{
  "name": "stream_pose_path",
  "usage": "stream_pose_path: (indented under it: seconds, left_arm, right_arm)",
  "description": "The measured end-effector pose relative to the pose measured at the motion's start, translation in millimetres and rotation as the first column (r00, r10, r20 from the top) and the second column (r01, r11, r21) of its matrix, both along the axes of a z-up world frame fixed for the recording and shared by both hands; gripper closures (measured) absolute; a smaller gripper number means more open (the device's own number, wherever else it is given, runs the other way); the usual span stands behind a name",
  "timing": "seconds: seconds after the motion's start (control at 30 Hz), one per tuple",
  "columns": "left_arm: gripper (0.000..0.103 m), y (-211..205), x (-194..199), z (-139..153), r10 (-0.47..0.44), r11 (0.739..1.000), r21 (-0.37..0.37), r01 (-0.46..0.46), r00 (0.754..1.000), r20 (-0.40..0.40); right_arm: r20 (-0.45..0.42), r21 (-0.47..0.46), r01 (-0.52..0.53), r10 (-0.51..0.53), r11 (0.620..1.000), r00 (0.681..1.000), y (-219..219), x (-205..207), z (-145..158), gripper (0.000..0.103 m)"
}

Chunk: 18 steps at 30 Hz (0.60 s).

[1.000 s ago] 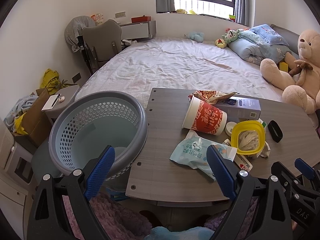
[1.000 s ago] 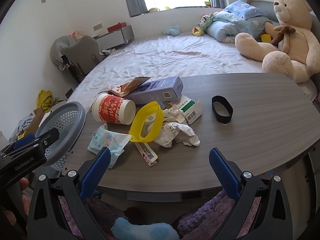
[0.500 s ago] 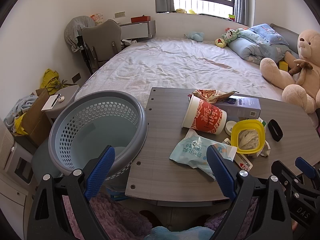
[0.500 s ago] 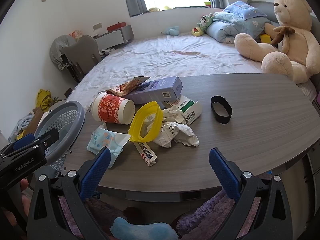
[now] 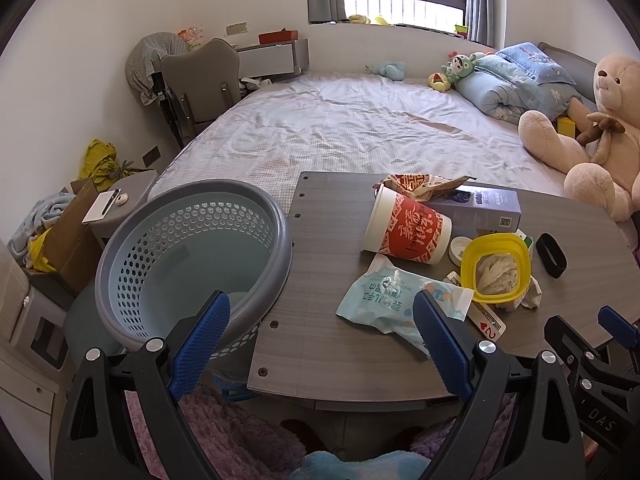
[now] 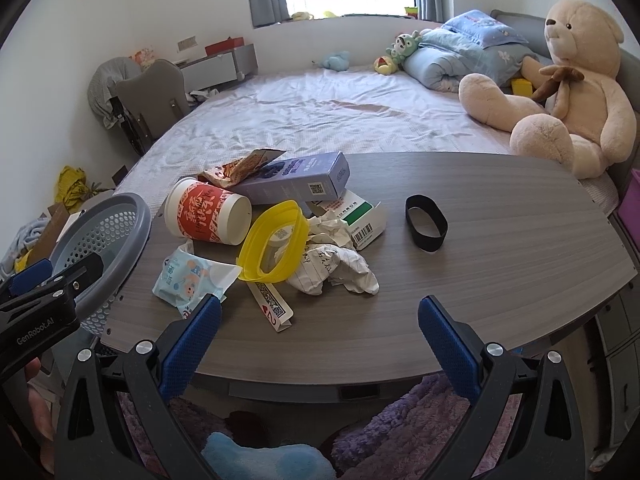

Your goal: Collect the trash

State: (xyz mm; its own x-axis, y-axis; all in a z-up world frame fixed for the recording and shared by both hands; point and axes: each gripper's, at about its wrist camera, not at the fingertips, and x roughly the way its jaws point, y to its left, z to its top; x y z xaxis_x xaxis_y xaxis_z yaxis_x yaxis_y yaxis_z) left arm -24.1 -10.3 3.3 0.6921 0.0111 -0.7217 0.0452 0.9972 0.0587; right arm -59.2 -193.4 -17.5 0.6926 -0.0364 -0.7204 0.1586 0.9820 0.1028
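A grey wooden table [image 6: 500, 248] carries a trash pile [image 6: 280, 224] and black band [image 6: 426, 222].

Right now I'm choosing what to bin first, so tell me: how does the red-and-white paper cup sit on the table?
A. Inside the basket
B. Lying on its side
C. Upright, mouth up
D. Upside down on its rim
B: the paper cup lies on its side on the table, its round end facing sideways, beside the yellow lid and outside the basket.

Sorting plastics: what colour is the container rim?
Yellow container rim; right wrist view shows it best.
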Motion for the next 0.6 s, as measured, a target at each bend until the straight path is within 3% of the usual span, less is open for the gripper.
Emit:
stream_pose_path:
  seconds: [0.6]
  left_arm:
    - [0.014, -4.4, 0.6, -2.1, -0.003, 1.0, 0.001, 0.003, 1.0, -0.005]
  right_arm:
    - [-0.01, -0.027, 0.002, -0.003, 1.0, 1.0, 0.4, 0.9, -0.8, 0.006]
